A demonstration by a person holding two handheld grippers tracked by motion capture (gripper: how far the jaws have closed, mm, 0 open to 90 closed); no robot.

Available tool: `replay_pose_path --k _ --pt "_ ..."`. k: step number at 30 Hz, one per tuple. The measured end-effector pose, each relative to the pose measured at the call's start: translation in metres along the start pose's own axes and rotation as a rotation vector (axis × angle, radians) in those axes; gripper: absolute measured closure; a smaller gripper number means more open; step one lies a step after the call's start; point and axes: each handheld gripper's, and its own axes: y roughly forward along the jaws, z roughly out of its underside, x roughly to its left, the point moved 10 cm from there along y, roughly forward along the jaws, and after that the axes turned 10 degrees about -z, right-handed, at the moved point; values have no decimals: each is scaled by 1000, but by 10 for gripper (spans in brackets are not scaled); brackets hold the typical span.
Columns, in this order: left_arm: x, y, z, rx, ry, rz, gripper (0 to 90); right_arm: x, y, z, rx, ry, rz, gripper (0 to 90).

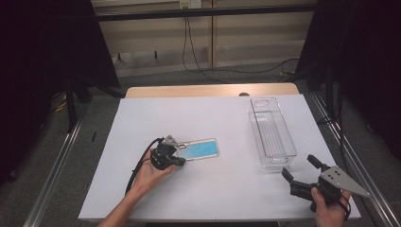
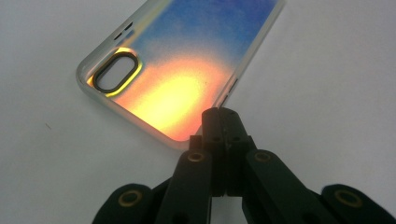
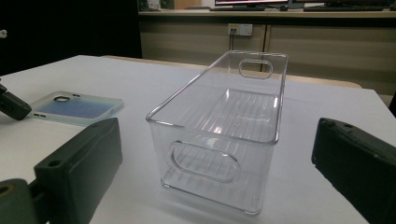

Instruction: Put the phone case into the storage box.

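L gripper (image 2: 223,116) jaws closed together, tips at edge of phone case (image 2: 187,70), I can't tell if pinching it | case flat on table (image 1: 213,189), left-center | R gripper (image 1: 299,169) jaws wide, facing clear bin (image 3: 219,126)

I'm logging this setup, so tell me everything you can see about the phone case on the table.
The phone case lies flat on the white table, left of the clear bin. It looks like glossy iridescent plastic, blue shading to orange, with a translucent rim and an oval camera cutout. The left gripper, jaws shut, sits at its long edge.
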Motion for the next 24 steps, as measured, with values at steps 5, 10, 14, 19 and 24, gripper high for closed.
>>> replay_pose_path --k 5,10,14,19,24 --pt "2 1 -1 -9 -22 1 900 0 0 0 -2 0 0 12" --pt "4 1 -1 -6 -13 -8 900 0 0 0 1 -1 -1 13" --pt "5 1 -1 -6 -7 -16 900 0 0 0 0 -1 1 13" --pt "6 1 -2 -7 -17 -19 900 0 0 0 2 -4 2 13" --pt "9 2 -3 -5 -21 -22 900 0 0 0 -2 -2 3 13"
